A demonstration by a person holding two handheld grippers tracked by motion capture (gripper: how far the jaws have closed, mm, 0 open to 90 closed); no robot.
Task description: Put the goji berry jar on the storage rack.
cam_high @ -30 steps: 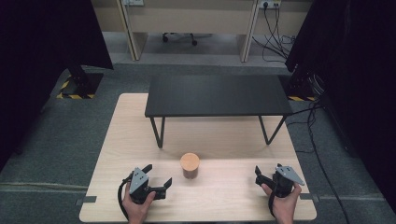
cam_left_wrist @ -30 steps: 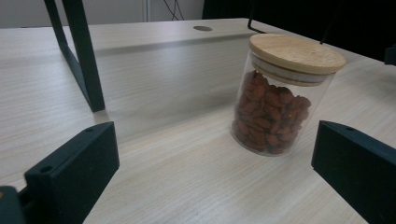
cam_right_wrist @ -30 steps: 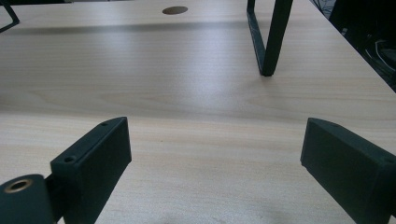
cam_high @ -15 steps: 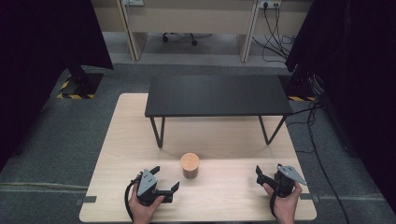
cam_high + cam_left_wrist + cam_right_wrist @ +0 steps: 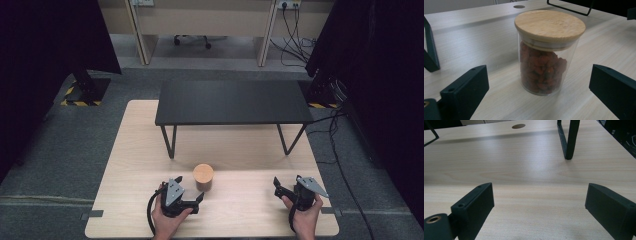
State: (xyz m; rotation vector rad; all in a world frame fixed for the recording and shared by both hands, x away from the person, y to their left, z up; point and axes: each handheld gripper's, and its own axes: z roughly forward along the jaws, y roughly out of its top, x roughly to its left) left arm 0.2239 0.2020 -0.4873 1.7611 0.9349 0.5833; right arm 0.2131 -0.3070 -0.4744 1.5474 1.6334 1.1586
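A small glass jar [image 5: 203, 177] with a round wooden lid stands on the light wooden table [image 5: 140, 150], near the front middle. In the left gripper view the jar [image 5: 547, 57] is filled with red dried berries and stands upright. My left gripper [image 5: 196, 201] is open just in front and left of the jar, pointing at it. Its jaws [image 5: 539, 82] stand wide on either side of the jar without touching it. My right gripper [image 5: 280, 187] is open at the front right, low over bare wood, with nothing between its jaws [image 5: 540, 203].
A low black metal stand [image 5: 232, 102] straddles the back half of the table, and its thin legs [image 5: 569, 140] come down behind the jar. A round cable hole [image 5: 518, 126] sits at the far edge. Dark curtains flank the table.
My left gripper has slid right and forward toward the jar, and its jaws now frame it. The right gripper has hardly moved.
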